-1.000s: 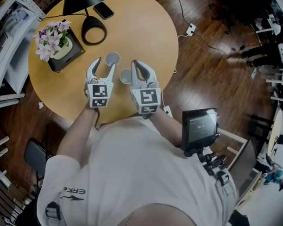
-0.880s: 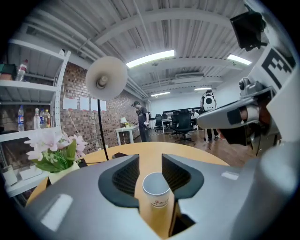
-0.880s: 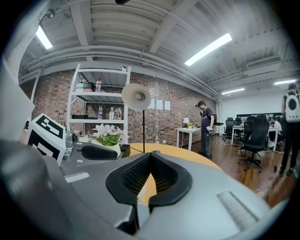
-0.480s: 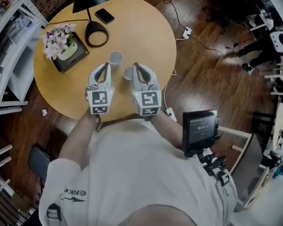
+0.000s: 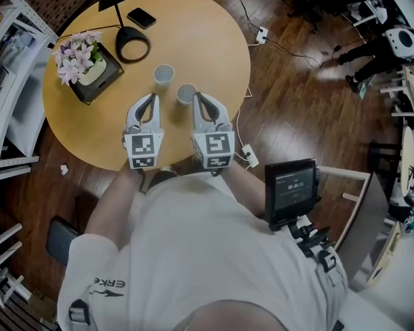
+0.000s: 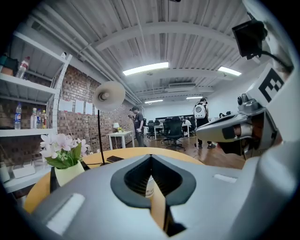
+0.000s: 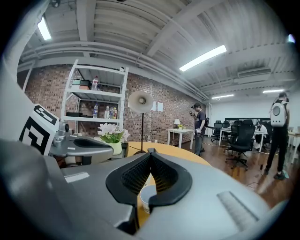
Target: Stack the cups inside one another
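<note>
Two small white cups stand apart on the round wooden table [image 5: 209, 46]. The far cup [image 5: 164, 75] lies beyond my left gripper [image 5: 153, 97], whose jaws are shut and hold nothing. The near cup [image 5: 186, 94] stands just left of the tip of my right gripper [image 5: 196, 95], which is shut and empty too. In the left gripper view a cup [image 6: 149, 185] shows through the gap behind the closed jaws of the left gripper [image 6: 151, 155]. The right gripper view shows a cup [image 7: 146, 197] low beneath the closed right gripper [image 7: 150, 152].
A pot of pink flowers [image 5: 81, 60] on a dark tray, a black lamp base [image 5: 132, 43] and a phone [image 5: 141, 18] occupy the table's far left. White shelves [image 5: 7, 80] stand to the left. A power strip [image 5: 260, 35] and cables lie on the wood floor.
The left gripper's jaws went from open to shut with nothing between them. Both grippers drew back toward the person, away from the cups. The cups stayed where they were.
</note>
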Demonstrator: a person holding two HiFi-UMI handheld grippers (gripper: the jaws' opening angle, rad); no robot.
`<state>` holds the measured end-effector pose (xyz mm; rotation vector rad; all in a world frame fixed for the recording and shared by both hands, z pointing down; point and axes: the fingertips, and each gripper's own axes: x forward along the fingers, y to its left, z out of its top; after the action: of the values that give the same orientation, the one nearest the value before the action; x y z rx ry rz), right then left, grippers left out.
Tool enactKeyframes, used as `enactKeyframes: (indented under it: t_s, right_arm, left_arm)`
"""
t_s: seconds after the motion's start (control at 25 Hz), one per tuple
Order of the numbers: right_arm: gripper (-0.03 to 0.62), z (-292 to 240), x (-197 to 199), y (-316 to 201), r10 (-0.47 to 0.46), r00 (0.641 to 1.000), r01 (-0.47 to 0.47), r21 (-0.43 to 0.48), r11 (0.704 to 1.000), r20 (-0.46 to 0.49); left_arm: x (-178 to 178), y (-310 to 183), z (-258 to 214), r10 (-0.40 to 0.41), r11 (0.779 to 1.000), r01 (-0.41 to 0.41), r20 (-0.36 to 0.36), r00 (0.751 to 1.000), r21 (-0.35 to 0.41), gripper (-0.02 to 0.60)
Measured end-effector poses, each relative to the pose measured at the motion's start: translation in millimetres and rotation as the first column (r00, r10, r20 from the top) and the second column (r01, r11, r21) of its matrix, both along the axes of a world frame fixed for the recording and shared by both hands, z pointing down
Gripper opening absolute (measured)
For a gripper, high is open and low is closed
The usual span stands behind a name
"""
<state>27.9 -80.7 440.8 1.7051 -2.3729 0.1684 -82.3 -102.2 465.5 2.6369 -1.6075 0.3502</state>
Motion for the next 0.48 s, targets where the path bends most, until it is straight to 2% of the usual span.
enactKeyframes:
  t_s: [0.48]
  right_arm:
    - [0.015,66,31,16,-0.023,1.0,0.022,-0.152,0.988,-0.006]
  left_arm:
    - [27,18,46,-0.01,0.993,0.014,0.031,0.999,-0.118,0.002]
